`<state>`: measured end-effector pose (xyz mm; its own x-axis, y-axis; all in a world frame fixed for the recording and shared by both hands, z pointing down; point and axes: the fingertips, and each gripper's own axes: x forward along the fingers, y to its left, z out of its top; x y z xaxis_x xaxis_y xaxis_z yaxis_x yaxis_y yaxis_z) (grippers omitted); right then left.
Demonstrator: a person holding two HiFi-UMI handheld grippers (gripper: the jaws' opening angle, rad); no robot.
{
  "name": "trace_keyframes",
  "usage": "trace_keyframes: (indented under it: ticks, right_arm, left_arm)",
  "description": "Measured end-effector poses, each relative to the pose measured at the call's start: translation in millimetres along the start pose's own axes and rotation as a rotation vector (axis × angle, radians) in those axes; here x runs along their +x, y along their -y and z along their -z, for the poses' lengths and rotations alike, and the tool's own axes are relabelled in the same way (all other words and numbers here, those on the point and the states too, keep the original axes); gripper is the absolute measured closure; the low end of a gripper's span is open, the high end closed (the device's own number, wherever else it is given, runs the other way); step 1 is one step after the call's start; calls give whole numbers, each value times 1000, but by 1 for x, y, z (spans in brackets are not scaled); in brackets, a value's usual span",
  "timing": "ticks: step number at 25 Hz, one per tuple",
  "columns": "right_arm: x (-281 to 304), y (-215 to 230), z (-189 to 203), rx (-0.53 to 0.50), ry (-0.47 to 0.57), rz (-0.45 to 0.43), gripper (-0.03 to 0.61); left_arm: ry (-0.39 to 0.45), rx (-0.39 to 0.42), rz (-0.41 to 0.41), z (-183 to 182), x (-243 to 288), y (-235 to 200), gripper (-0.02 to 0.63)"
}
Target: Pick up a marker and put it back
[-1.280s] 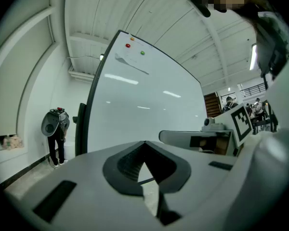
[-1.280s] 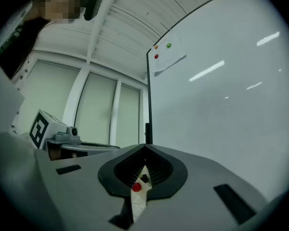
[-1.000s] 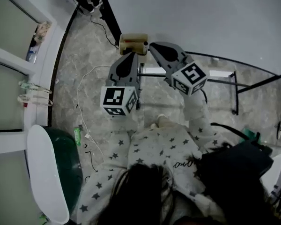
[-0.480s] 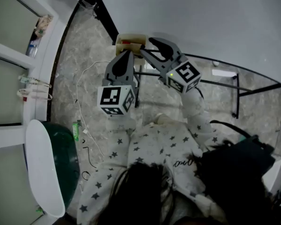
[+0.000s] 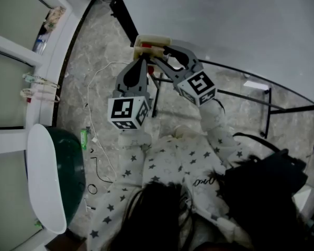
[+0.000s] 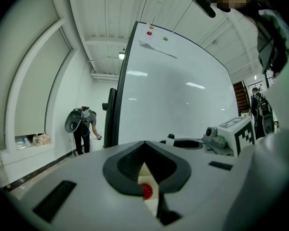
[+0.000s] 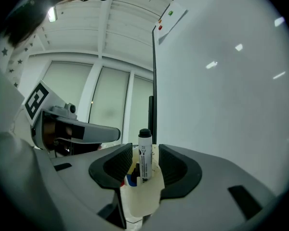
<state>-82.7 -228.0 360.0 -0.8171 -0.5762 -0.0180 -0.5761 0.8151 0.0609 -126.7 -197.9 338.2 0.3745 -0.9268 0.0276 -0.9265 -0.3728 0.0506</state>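
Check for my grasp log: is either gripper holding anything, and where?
Nothing held. The right gripper, jaws just opened, straddles the marker without touching; the left gripper is shut, empty.

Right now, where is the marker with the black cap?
In the right gripper view the marker stands upright in the cream holder beside the whiteboard, between the jaws of the right gripper, which have just been opening.

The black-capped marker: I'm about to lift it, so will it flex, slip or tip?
Probably stiff and light: the marker is a slim, straight barrel. Its smooth labelled surface may slip. It stands upright in the cream holder, so a sideways push would likely tilt it.
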Motion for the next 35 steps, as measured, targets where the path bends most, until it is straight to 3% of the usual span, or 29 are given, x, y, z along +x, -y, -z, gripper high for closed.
trace_keyframes:
  ticks: [4, 6, 7, 22, 35]
  right_arm:
    - [0, -4, 0, -25, -25, -15, 407]
    - [0, -4, 0, -43, -28, -4, 494]
    - [-1, -3, 1, -50, -31, 3, 500]
    - [0, 1, -6, 5, -18, -4, 503]
    - [-17, 2, -64, -6, 29, -5, 503]
  left_arm:
    - [-3, 3, -8, 1, -2, 1, 614]
    - [-4, 6, -10, 0, -2, 0, 614]
    - [-5, 8, -10, 0, -2, 0, 614]
    - [-13, 31, 25, 0, 4, 3, 614]
    - [12, 55, 93, -29, 9, 24, 614]
